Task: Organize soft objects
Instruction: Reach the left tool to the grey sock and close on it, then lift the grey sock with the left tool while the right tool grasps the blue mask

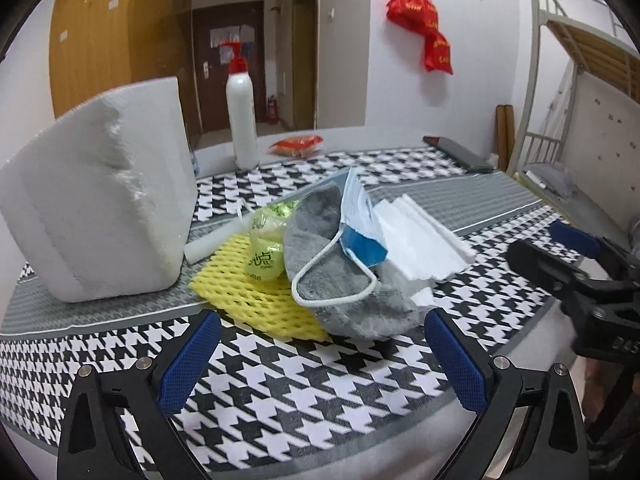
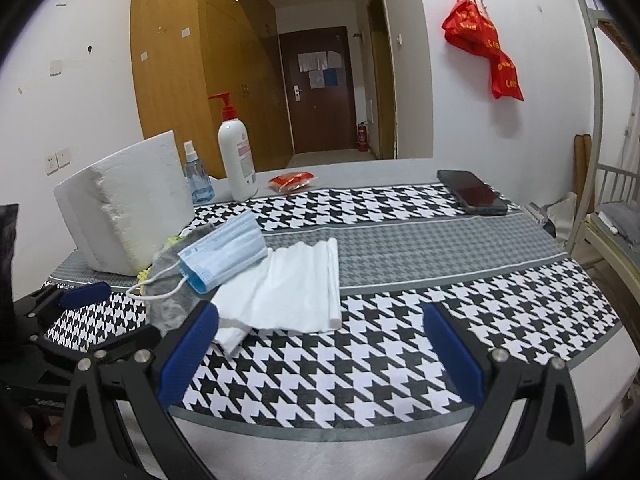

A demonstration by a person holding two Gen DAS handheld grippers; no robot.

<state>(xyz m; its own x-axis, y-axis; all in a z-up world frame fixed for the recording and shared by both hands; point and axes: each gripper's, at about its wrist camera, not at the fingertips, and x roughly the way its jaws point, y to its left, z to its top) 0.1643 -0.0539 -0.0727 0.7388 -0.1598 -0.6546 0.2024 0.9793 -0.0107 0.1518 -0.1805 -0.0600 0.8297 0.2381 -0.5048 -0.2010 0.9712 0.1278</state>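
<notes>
- The left claw is spread wide with nothing between its blue pads, low over the houndstooth cloth that covers the desk, just short of the heap of soft things.
- The right claw is likewise spread and holds nothing; its left pad sits right at the near corner of the white foam sheet.
- Directly ahead of the left claw lies a grey cloth on top of a yellow foam net.
- A blue face mask leans across the grey cloth, its white ear loop draped over the grey fabric.
- Beside the mask, to its left, a green packet rests on the yellow net.
- The white foam sheet, folded in layers, lies to the right of the mask and partly under it.
- A large white foam block stands upright to the left of the heap, with a small white foam bar at its foot.
- Farther back stand a white pump bottle with a red top and a small blue spray bottle.
- A red packet lies near the far edge of the desk.
- A dark phone lies flat at the far right, well apart from the heap.
</notes>
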